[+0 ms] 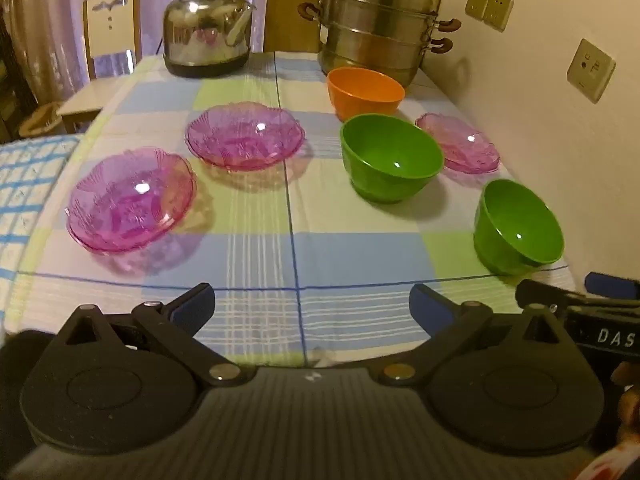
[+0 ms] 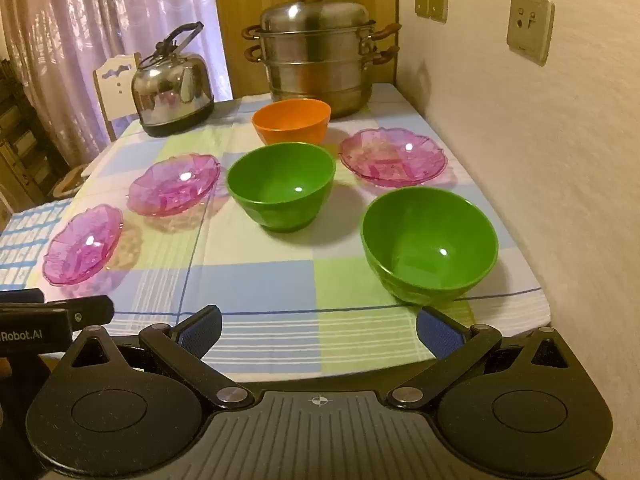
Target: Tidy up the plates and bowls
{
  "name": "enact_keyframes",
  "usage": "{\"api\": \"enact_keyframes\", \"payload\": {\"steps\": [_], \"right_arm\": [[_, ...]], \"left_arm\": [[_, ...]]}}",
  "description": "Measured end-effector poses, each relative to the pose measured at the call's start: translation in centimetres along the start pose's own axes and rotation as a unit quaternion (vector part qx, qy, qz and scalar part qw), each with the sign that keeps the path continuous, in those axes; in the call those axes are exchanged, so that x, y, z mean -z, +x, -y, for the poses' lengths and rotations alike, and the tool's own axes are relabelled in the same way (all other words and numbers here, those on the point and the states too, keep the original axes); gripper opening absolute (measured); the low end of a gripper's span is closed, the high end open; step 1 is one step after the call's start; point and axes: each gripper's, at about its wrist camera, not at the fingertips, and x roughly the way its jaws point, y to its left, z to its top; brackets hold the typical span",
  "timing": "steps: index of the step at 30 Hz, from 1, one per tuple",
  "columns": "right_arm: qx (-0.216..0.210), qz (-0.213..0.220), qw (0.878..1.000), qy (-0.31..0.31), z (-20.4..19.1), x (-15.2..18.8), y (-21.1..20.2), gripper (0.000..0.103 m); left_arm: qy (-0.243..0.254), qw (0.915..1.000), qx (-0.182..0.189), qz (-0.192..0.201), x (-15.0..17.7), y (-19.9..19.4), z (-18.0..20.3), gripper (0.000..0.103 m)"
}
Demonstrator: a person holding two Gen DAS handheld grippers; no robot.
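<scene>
A table under a checked tablecloth (image 2: 256, 276) of blue, green and white stands against a cream wall. At its far end is a steel tiered steamer pot (image 2: 316, 56) with a domed lid, and left of it a steel kettle (image 2: 173, 92). A pale wooden chair (image 1: 112, 28) stands behind the kettle.

The task's things lie spread and apart on the cloth: the near green bowl (image 2: 430, 246) close to the wall side, the middle green bowl (image 2: 281, 186), the orange bowl (image 2: 292, 120) just in front of the steamer, and three pink glass dishes: the near-left dish (image 1: 130, 200), the middle dish (image 1: 244, 136) and the wall-side dish (image 2: 393, 158), which the left view half hides behind the middle green bowl.

The left gripper (image 1: 312, 304) and right gripper (image 2: 318, 330) both hover over the near table edge, jaws spread wide with nothing between them.

In the right view, the neighbouring gripper's body reads "Robot.AI"; in the left view, "DAS". Wall sockets (image 2: 530, 28) show clearest in the right view.
</scene>
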Motion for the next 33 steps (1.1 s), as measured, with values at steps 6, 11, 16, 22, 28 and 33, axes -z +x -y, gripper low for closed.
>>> {"api": "enact_keyframes", "payload": {"steps": [6,11,16,22,28,33], "right_arm": [[0.010,0.004,1.000,0.005,-0.9,0.4,-0.3,0.102],[0.001,0.000,1.000,0.009,-0.3,0.4,0.0,0.102],[-0.003,-0.001,1.000,0.009,-0.2,0.2,0.0,0.102],[-0.003,0.000,1.000,0.008,-0.1,0.4,-0.1,0.102],[-0.002,0.001,1.000,0.008,-0.1,0.4,-0.1,0.102],[-0.001,0.000,1.000,0.008,-0.1,0.4,-0.1,0.102]], "left_arm": [[-0.004,1.0000,0.006,-0.002,0.6,0.2,0.8,0.103],[-0.014,0.9998,0.013,-0.003,0.4,0.4,0.4,0.103],[-0.018,0.9997,0.015,-0.003,0.3,0.2,0.0,0.103],[-0.018,0.9997,0.015,-0.003,0.3,0.1,-0.1,0.103],[-0.019,0.9997,0.015,-0.003,0.3,0.0,-0.1,0.103],[-0.019,0.9997,0.015,-0.002,0.3,0.0,-0.1,0.103]]}}
